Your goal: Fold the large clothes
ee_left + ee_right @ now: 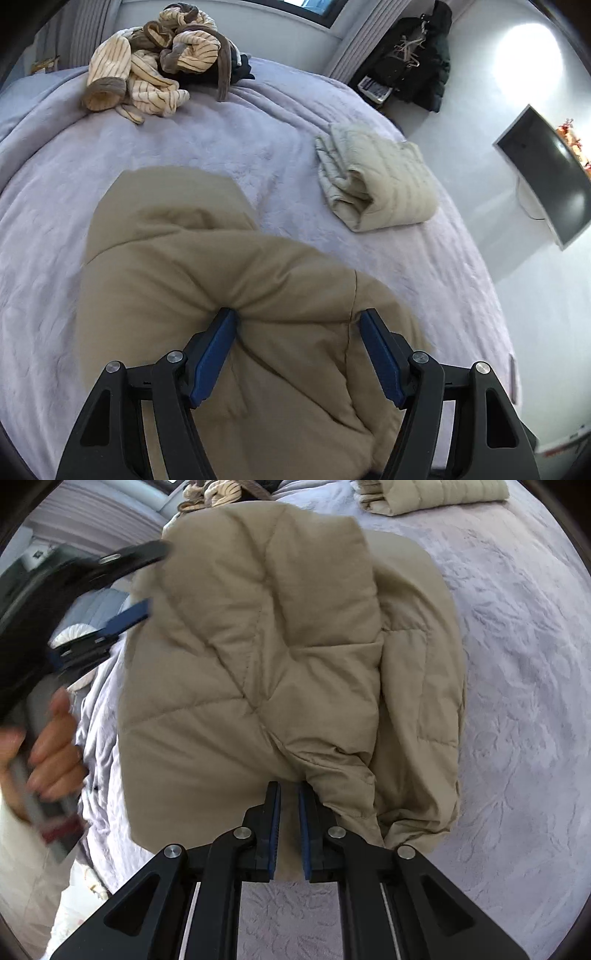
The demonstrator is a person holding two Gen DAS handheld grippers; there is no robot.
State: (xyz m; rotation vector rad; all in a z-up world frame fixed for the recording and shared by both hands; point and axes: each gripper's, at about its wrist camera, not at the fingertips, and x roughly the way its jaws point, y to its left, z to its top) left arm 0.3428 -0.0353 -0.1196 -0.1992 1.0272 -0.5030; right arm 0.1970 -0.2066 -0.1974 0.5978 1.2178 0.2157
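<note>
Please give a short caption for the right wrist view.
Right gripper shut on the tan puffer jacket on the bed.

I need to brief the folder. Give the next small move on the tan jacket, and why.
Probably carry the pinched hem up over the tan puffer jacket: the right gripper has its jaws shut on that edge, while the left gripper straddles a bulge, jaws open, and the jacket lies only half folded.

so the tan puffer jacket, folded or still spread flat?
Partly folded. The tan puffer jacket lies doubled over itself on the bed, one quilted layer overlapping another along its right side, but still loose and bulky, not a tidy bundle.
</note>
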